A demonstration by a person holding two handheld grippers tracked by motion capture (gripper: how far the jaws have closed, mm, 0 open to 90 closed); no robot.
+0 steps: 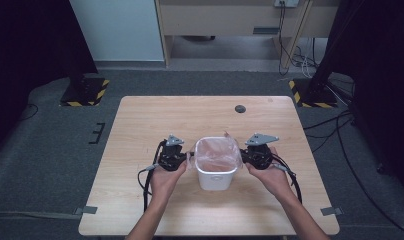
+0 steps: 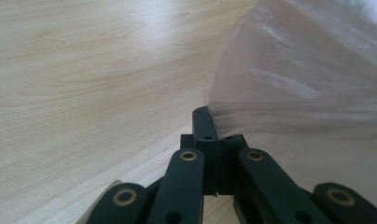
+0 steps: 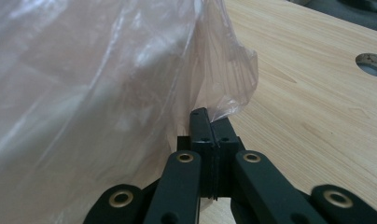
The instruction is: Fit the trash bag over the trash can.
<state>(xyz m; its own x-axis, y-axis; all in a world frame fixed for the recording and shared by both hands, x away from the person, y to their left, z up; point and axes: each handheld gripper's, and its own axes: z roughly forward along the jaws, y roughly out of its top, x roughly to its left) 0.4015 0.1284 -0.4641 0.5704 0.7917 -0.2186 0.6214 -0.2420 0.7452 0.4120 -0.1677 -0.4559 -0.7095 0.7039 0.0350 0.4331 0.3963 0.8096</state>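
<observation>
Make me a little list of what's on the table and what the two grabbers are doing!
table: light wooden table with a round hole near the far edge
bin: small white bin near the middle of the table
bag: thin clear plastic bag lining the bin
left gripper: left gripper, jaws shut on the bag's edge
right gripper: right gripper, jaws shut on the bag's edge on the opposite side
hands: one hand holds each gripper, either side of the bin
</observation>
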